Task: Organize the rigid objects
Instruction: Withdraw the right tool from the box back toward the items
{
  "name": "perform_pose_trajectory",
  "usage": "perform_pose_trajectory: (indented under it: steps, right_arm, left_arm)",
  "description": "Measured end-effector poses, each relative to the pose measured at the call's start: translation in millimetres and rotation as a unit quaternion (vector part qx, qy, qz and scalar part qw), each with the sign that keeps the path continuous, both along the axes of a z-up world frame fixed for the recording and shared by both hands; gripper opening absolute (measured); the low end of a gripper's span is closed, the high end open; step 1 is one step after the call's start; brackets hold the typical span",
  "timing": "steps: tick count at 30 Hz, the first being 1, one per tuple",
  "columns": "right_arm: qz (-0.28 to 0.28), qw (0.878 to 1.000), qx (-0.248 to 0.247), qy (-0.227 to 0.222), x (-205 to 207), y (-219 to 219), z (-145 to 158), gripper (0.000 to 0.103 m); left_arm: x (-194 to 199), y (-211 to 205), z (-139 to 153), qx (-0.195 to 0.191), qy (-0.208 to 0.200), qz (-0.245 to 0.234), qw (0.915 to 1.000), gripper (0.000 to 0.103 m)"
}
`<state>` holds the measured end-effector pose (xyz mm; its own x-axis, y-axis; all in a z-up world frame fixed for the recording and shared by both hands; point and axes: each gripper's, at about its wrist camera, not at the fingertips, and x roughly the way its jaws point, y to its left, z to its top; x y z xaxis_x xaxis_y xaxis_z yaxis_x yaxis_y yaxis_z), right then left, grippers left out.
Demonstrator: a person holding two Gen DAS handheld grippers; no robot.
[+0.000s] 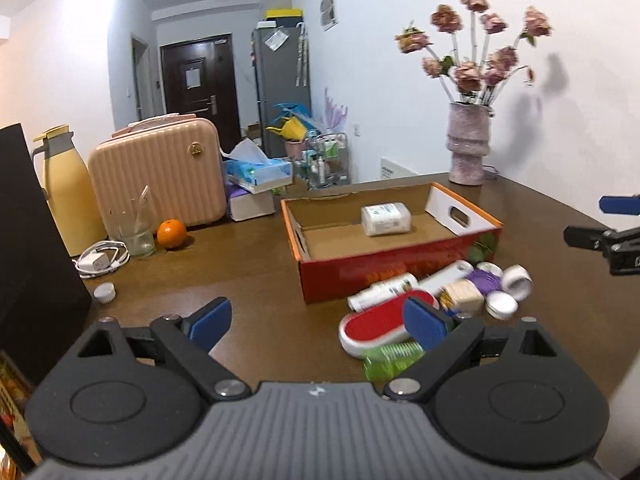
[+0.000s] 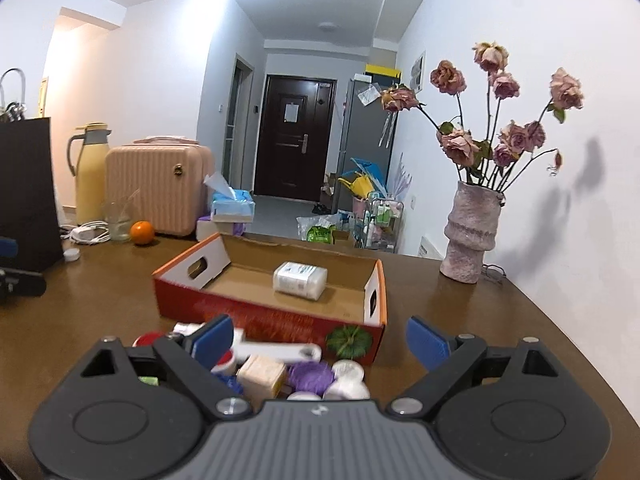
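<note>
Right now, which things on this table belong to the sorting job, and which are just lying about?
Job:
- cardboard box
- white container already lying in it
- pile in front of the box: red-and-white brush, white tube, purple jar, green bottle

Lying about:
- orange
- pink case
- yellow flask
- tissue box
- vase of flowers
- charger

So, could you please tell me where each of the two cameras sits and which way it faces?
Left wrist: rides the left claw, jaws open and empty, looking across the table at the cardboard box; the right claw shows at the right edge.
Right wrist: rides the right claw, open and empty, facing the same box; the left claw shows at the left edge.
Shared: box, white container inside, vase, orange.
</note>
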<state>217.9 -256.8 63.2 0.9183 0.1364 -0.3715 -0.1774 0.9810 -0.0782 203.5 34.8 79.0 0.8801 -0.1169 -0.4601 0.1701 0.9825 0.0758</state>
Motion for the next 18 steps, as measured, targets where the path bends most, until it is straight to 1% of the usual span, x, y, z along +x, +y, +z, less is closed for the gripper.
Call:
perform_pose_trajectory:
  steps: [3, 4, 6, 8, 10, 13, 16, 18]
  right_arm:
    - [0.001, 1.000, 0.002, -0.001, -39.2, 6.0, -9.6, 0.093]
    - [0.006, 1.000, 0.000, -0.003, -55.2, 8.7, -12.7, 0.093]
    - [0.007, 1.000, 0.008, -0.011, -85.8, 12.0, -17.5, 0.094]
    - [0.017, 1.000, 0.021, -0.014, -114.0, 14.1, -21.9, 0.099]
    - [0.032, 0.999, 0.011, -0.011, -134.5, 18.5, -25.0, 0.099]
    - [0.034, 0.999, -0.003, -0.007, -152.7, 26.5, -30.7, 0.099]
    - [0.045, 0.999, -0.010, -0.003, -162.1, 35.2, -36.8, 0.099]
    - [0.043, 0.999, -0.009, -0.005, -164.2, 37.3, -38.2, 0.099]
  left_arm:
    - [-33.6, 6.0, -7.9, -0.019, 0.002, -0.010, 0.9998, 0.096]
    - [-48.3, 9.7, -12.7, -0.031, 0.002, -0.013, 0.9994, 0.099]
    - [-73.4, 18.7, -22.5, -0.058, 0.005, -0.018, 0.9982, 0.100]
    - [-96.3, 26.6, -35.0, -0.072, 0.013, -0.025, 0.9970, 0.100]
    - [-116.4, 30.1, -47.3, -0.074, 0.015, -0.045, 0.9962, 0.101]
    - [-134.6, 33.0, -56.2, -0.072, 0.001, -0.074, 0.9947, 0.103]
    - [-141.4, 34.1, -55.9, -0.075, -0.019, -0.083, 0.9936, 0.103]
    - [-139.5, 32.0, -54.3, -0.065, -0.021, -0.088, 0.9938, 0.103]
